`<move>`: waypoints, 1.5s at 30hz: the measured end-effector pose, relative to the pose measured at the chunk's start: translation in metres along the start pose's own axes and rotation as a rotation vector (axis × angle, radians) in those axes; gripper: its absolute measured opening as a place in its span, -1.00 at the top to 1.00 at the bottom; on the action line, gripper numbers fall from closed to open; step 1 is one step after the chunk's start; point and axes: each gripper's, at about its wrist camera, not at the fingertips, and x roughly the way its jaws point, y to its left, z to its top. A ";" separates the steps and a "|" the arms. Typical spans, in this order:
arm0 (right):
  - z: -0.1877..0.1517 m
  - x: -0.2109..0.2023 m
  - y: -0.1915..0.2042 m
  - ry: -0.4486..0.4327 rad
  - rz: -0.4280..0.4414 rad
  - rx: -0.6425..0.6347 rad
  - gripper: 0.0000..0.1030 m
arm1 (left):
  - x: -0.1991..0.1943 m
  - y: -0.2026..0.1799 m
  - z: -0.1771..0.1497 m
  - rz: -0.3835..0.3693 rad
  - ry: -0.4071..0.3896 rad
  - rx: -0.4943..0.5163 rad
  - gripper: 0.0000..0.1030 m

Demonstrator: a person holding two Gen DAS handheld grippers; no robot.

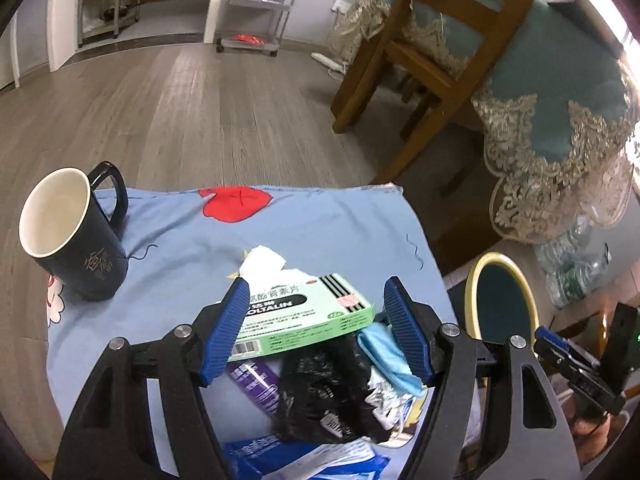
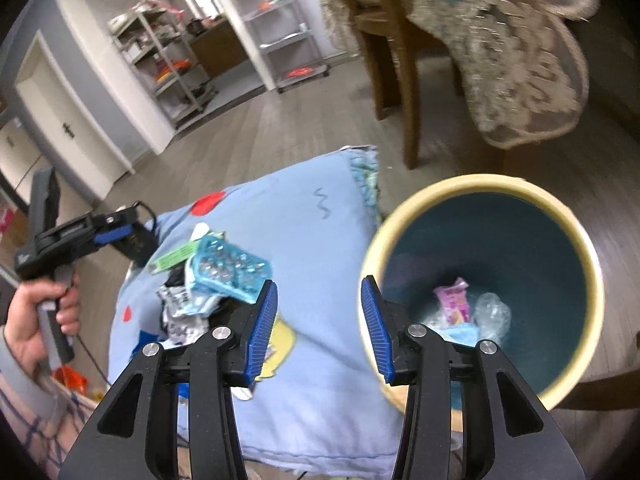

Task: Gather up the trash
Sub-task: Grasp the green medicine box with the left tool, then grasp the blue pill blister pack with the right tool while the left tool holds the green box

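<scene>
**Left wrist view: trash heap under spread jaws, bin beside the counter**

In the left wrist view, the left gripper [image 1: 314, 330] is seen poised above a heap of trash on a counter draped in a light blue cartoon-print cloth [image 1: 320, 232]. Its jaws are spread wide and nothing is pressed between them. A flat green-and-white cardboard medicine box [image 1: 304, 316] is framed between the blue ribbed pads [image 1: 226, 332], lying on top of the heap. Behind the box a crumpled white tissue [image 1: 262, 262] is found; below it lie a crumpled black plastic bag [image 1: 320, 392], a purple packet [image 1: 252, 380] and a light blue face mask [image 1: 386, 354]. A black ceramic mug with a white interior [image 1: 72, 236] stands at the far left of the cloth, well apart from the heap.

In the right wrist view, the right gripper [image 2: 318, 326] is held over the edge of the counter, its jaws partly open and empty. Just to its right, a round teal waste bin with a cream rim [image 2: 576, 248] is seen on the floor, beside the counter. Inside it rest a pink wrapper [image 2: 454, 300] and a clear crumpled plastic piece [image 2: 492, 314]. A teal blister pack [image 2: 230, 268] lies on the heap. At the left edge, a hand [image 2: 38, 312] is wrapped around the other gripper's handle.
</scene>
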 end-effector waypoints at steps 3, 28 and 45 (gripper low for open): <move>0.000 0.006 0.013 0.014 0.019 -0.027 0.12 | 0.008 -0.010 -0.007 0.021 0.052 0.102 -0.33; -0.008 0.025 0.036 0.076 0.051 -0.066 0.12 | 0.069 -0.044 -0.046 0.333 0.181 0.605 0.43; 0.009 0.068 0.080 0.094 0.047 -0.117 0.02 | 0.003 -0.012 -0.012 0.167 -0.013 0.217 0.63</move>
